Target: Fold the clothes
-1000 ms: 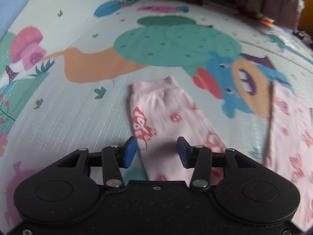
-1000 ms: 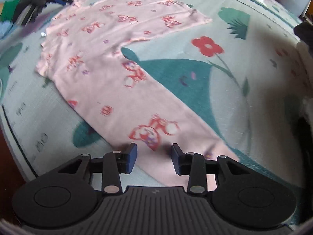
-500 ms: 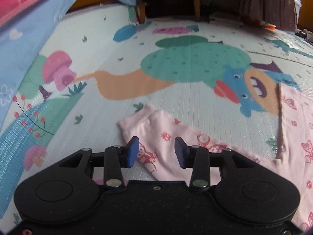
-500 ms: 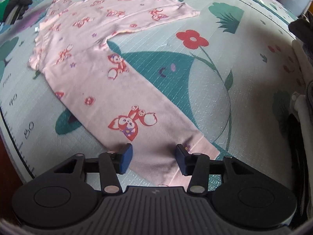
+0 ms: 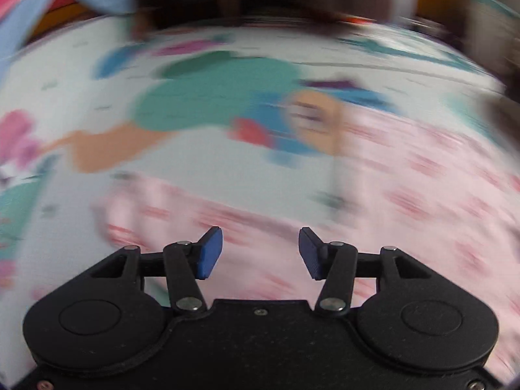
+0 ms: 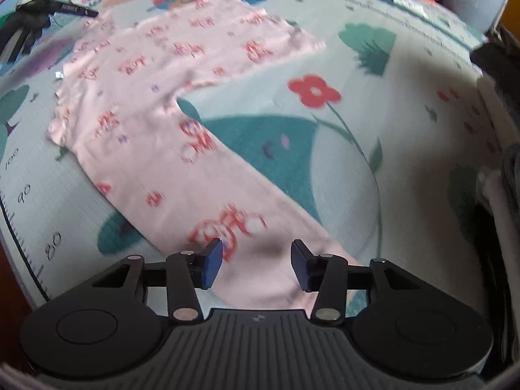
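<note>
The right wrist view shows the pink pyjama trousers (image 6: pixel 169 104) spread flat on the play mat (image 6: pixel 406 136), waist at upper left, one leg running down to the right tongs (image 6: pixel 256 268), which gape wide, empty. The left view is blurred; the left tongs (image 5: pixel 261 253) stand wide apart, holding nothing, above pink cloth (image 5: pixel 406 195) at lower right.
</note>
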A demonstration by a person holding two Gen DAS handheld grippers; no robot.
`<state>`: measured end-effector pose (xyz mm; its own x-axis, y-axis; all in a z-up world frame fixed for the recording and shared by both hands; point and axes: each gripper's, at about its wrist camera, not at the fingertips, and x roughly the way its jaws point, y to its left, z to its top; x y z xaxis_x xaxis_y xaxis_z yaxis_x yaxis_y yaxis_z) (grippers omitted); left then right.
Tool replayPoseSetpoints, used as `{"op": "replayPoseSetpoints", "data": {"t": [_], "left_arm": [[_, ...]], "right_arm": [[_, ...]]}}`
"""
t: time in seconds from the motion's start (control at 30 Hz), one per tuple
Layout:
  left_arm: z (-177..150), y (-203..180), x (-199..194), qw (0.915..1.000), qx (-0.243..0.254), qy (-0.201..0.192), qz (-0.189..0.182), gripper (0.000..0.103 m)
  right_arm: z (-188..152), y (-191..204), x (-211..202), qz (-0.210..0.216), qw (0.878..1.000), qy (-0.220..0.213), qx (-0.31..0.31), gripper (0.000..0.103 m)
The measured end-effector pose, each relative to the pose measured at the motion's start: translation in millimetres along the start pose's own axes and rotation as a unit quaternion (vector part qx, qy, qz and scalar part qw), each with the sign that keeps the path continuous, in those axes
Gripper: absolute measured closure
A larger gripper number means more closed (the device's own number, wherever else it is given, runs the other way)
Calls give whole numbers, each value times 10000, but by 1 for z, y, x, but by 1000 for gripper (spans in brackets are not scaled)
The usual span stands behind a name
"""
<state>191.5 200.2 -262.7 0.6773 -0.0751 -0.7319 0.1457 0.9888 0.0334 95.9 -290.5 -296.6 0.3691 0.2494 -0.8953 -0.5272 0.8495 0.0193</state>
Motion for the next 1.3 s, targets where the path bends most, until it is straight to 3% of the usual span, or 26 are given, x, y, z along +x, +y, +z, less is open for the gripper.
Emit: {"op": "replayPoseSetpoints", "data": {"t": [0.07, 0.13, 0.17, 0.23, 0.33, 0.47, 0.63, 0.73, 0.83, 1.0, 1.07, 1.17, 1.3], "left_arm": [[-19, -40, -11, 9969, 533, 52, -575, 51], [-47, -71, -13, 9909, 1060, 341, -758, 51], [-63, -80, -15, 9901, 1153, 383, -697, 51], [-76, -78, -24, 9940, 848, 220, -661, 51], [-71, -72, -32, 9959, 648, 338, -538, 51], [-60, -65, -37, 9977, 518, 34, -446, 51], [-53, -72, -17, 9939, 854, 510, -486, 49], [-35, -81, -33, 9928, 815, 132, -873, 49], [-20, -106, -39, 9839, 1089, -150, -1407, 51], [-27, -166, -31, 9634, 1494, 23, -2226, 58], [-40, -191, -26, 9536, 1843, 204, -2370, 58], [-59, -216, -21, 9458, 2411, 350, -2145, 62], [-46, -218, -33, 9464, 2154, 216, -2396, 62]], "right_arm": [[0, 4, 7, -42, 9999, 126, -95, 55], [-3, -2, 11, -75, 9997, 224, 24, 47], [-5, -7, 11, -91, 9996, 234, 115, 46], [-7, -17, 9, -165, 9993, 245, 211, 48], [-9, -22, 6, -260, 9992, 242, 202, 49], [-13, -26, -2, -374, 9986, 35, 360, 52], [-22, -47, -14, -648, 9931, -123, 966, 51], [-29, -60, -20, -731, 9876, -198, 1376, 50], [-36, -67, -17, -776, 9838, -169, 1610, 49], [-45, -76, -16, -682, 9713, -221, 2270, 49], [-48, -79, -19, -688, 9670, -276, 2436, 47], [-54, -83, -19, -739, 9646, -254, 2520, 44], [-53, -82, -19, -748, 9679, -288, 2382, 44]]}}
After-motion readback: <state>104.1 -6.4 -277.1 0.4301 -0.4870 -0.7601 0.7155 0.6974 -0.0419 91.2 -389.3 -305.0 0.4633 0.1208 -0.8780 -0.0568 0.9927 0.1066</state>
